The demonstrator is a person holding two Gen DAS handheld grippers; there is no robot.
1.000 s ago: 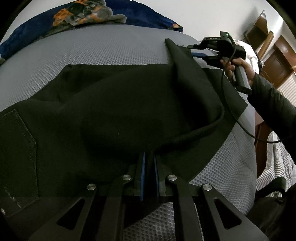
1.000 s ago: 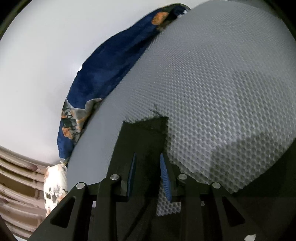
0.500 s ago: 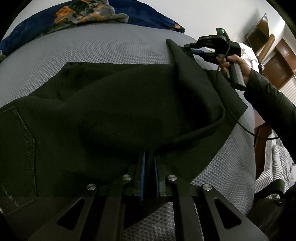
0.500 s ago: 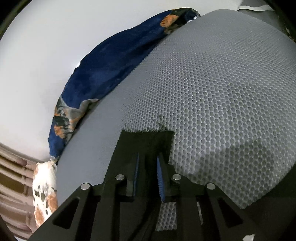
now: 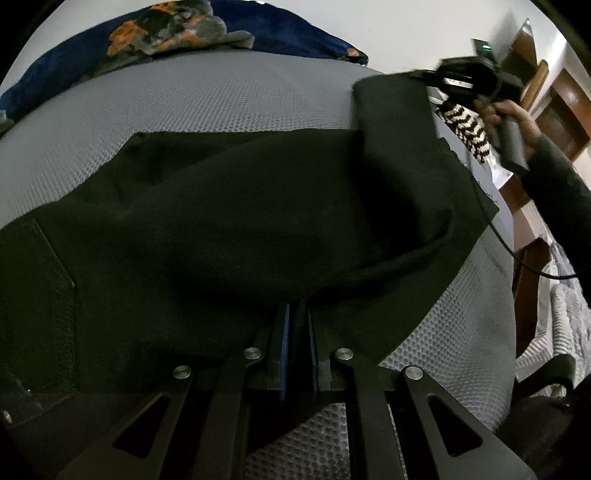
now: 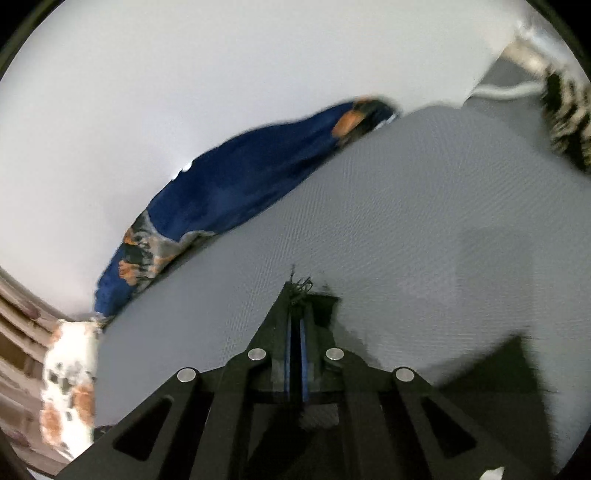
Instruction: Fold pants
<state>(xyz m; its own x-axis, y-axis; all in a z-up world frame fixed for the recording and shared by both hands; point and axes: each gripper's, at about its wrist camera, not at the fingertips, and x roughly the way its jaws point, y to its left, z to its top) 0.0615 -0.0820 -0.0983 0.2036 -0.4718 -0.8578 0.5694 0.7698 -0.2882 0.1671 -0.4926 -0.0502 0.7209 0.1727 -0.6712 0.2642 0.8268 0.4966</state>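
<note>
While both grippers' fingers [image 5: 282,332] clamp the black pants [image 5: 229,221], they drape the grey mattress [image 5: 221,96].

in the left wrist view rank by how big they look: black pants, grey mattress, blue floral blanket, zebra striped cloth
1. black pants
2. grey mattress, unsure against the pants, which cover much of it
3. blue floral blanket
4. zebra striped cloth

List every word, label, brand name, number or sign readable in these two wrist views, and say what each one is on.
None: no readable text in either view.
The black pants, grey mesh mattress and blue floral blanket carry no lettering.
Right gripper: blurred, no marking legible.
</note>
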